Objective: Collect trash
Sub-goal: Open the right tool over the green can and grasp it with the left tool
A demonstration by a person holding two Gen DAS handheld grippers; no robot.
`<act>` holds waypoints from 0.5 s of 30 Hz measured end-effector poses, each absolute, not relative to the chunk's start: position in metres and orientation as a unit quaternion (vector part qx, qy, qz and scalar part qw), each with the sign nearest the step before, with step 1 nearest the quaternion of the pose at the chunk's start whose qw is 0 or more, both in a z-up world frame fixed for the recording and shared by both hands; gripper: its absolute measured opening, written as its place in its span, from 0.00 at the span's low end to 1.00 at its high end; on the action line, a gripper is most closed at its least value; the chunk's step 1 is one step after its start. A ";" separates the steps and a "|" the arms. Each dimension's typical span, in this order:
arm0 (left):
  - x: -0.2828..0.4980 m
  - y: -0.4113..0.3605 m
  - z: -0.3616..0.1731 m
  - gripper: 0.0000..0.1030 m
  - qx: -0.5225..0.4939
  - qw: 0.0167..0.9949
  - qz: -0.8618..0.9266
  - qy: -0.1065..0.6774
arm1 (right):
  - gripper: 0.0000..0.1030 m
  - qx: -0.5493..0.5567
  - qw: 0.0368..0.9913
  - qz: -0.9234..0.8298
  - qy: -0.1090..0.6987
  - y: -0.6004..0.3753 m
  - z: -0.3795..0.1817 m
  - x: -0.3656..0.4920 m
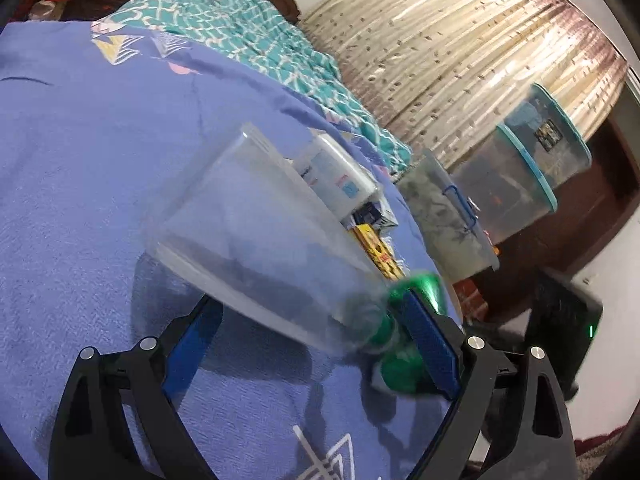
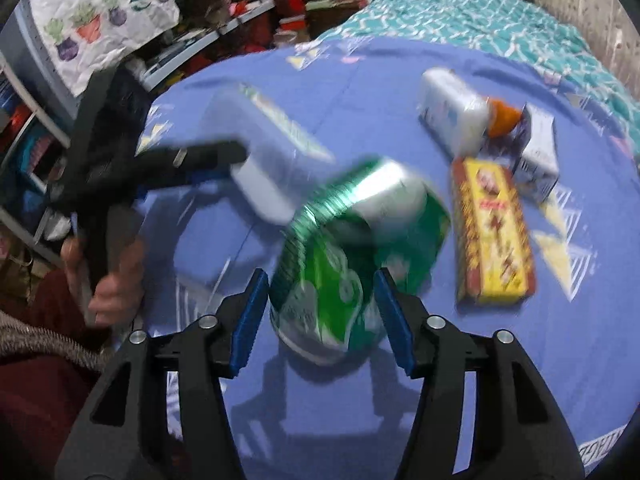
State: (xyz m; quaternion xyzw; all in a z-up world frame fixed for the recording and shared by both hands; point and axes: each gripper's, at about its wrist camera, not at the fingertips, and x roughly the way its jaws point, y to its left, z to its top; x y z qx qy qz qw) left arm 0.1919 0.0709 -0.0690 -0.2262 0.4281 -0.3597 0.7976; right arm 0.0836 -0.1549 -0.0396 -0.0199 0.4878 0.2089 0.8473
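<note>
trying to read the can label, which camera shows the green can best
The right wrist view: the green can fills the middle between the right gripper fingers, label facing the camera, though blurred. The left wrist view shows only green slivers behind the clear plastic container.

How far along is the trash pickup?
Done: nothing is clearly inside the clear container yet. In hand: the left gripper holds the container tilted; the green can sits between the right gripper's pads, grip blurred. Left: white bottle, yellow box and small white box lie on the blue sheet.
</note>
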 end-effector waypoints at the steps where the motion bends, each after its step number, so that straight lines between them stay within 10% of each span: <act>1: 0.193 0.071 -0.070 0.84 -0.226 0.800 -0.351 0.431 | 0.61 -0.017 0.846 0.213 0.488 -0.156 -0.041 0.078; 15: 0.151 0.050 -0.048 0.82 -0.204 0.817 -0.321 0.433 | 0.64 0.081 0.859 0.233 0.450 -0.224 -0.037 0.048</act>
